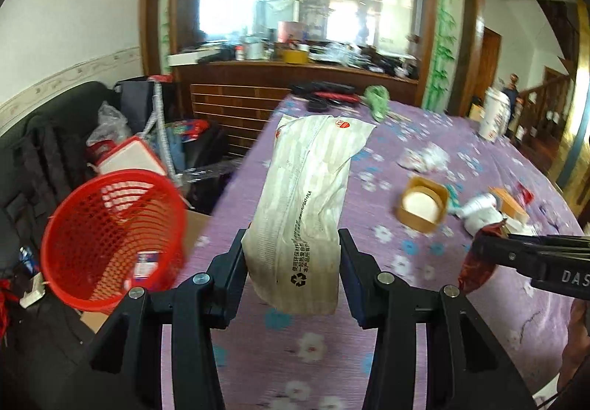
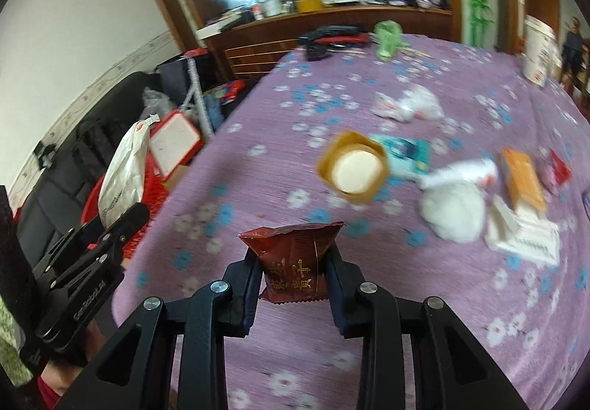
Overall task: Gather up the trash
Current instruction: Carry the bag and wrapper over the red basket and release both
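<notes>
Carrying trash binward: left gripper (image 1: 291,255) pinched a white paper bag (image 1: 309,196), right gripper (image 2: 293,273) a dark-red snack wrapper (image 2: 295,259); next, the red mesh basket (image 1: 110,240) left of the jaws

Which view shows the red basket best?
Left wrist view: the red mesh basket shows nearly whole, off the table's left edge, with its rim, its lattice wall and some litter inside visible. In the right wrist view only slivers of it show, mostly hidden behind the white paper bag and the left gripper.
</notes>
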A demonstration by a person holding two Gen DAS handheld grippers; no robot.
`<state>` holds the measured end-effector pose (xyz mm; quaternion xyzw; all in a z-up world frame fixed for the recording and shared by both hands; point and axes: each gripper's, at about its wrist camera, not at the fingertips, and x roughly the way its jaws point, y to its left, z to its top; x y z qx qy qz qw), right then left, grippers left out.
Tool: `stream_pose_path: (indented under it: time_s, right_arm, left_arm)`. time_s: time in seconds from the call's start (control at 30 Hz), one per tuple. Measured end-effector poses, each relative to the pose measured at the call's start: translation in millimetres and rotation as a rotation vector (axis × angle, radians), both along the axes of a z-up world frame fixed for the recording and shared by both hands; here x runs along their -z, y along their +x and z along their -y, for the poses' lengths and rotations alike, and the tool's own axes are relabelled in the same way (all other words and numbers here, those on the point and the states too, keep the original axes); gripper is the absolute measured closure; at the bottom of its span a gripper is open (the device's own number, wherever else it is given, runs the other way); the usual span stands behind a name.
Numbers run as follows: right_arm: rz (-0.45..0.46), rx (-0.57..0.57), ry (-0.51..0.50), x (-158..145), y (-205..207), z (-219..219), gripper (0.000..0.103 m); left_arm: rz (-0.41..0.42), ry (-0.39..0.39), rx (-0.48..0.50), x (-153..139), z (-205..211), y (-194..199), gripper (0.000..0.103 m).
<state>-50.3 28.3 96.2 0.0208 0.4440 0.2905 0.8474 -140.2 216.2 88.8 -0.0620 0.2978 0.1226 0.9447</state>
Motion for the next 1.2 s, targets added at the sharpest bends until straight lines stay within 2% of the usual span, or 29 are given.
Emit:
stream_pose_path:
  time_s: [0.23,0.43,0.7,0.93,1.03,1.1,1.2]
  right_arm:
    - [0.045,-0.127,0.029,-27.2,-5.8,-62.4,0.069]
    - [0.033,-0.228,0.077,-42.1,-2.4,-127.9,0.069]
    - [0.005,-0.321,0.103,-37.9,1.5,-214.9,0.069]
    - [-0.022,-0.348,0.105,-26.4,8.1,-259.5,0.067]
    - [-0.008,-0.348,0.11,-26.4,8.8,-267.0,0.058]
    - [0.01,-0.351,0.121,-28.9,8.4,-267.3,0.056]
    - [0.024,-0.349,0.124,-34.0,7.8,-261.0,0.055]
  left_arm:
    - [0.023,-0.012,-0.144,-8.3,-62.2,-22.4,0.058]
    - [-0.008,-0.022,-0.27,0.1,-120.8,-38.1,0.058]
    - [-0.063,-0.042,-0.348,18.7,-168.0,-44.3,0.058]
    - [-0.061,-0.045,-0.37,21.1,-183.2,-46.1,0.057]
    - [-0.049,-0.042,-0.372,19.8,-185.9,-45.0,0.048]
    - [-0.035,-0.043,-0.379,18.4,-186.3,-45.4,0.038]
    - [-0.02,-0.053,-0.381,16.2,-188.0,-47.9,0.037]
